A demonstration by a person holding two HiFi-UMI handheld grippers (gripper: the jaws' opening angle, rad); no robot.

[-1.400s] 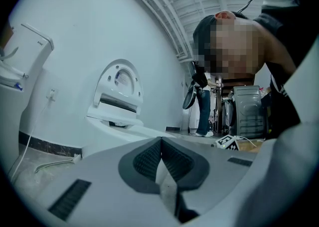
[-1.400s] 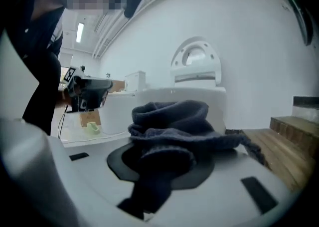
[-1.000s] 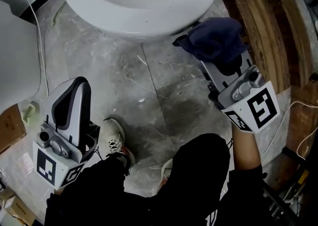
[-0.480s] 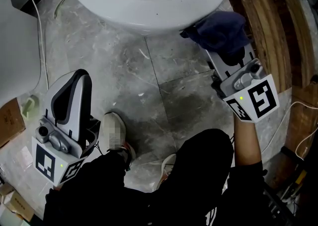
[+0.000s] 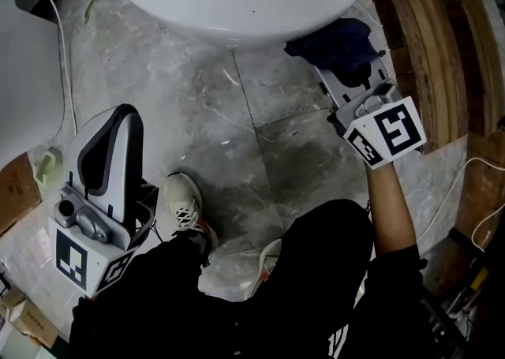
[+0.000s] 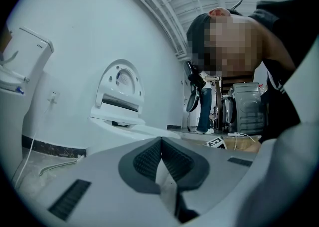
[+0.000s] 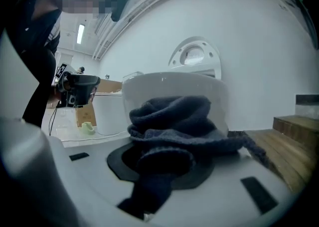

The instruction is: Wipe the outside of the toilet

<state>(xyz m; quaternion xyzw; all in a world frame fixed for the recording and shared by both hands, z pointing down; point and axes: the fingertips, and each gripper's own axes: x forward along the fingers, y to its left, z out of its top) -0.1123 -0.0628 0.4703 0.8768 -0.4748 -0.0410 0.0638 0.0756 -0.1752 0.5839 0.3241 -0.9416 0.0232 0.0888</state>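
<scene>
right tongs (image 5: 347,73) pinching a dark blue cloth (image 5: 335,43), forearm stretched fwd, cloth right by the toilet (image 5: 237,10) bowl's lower outside, left tongs (image 5: 118,125) pressed together w/ nothing between, held low over the floor (image 5: 260,129)

Head view looks steeply down; both gripper views (set low, close) face the same toilet (image 5: 237,14).

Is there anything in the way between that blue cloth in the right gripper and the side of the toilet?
Nothing visible does. The right gripper is shut on the blue cloth, and the outer wall of the toilet stands right behind the cloth, beneath the rim. Whether cloth and bowl touch, I cannot tell.
</scene>
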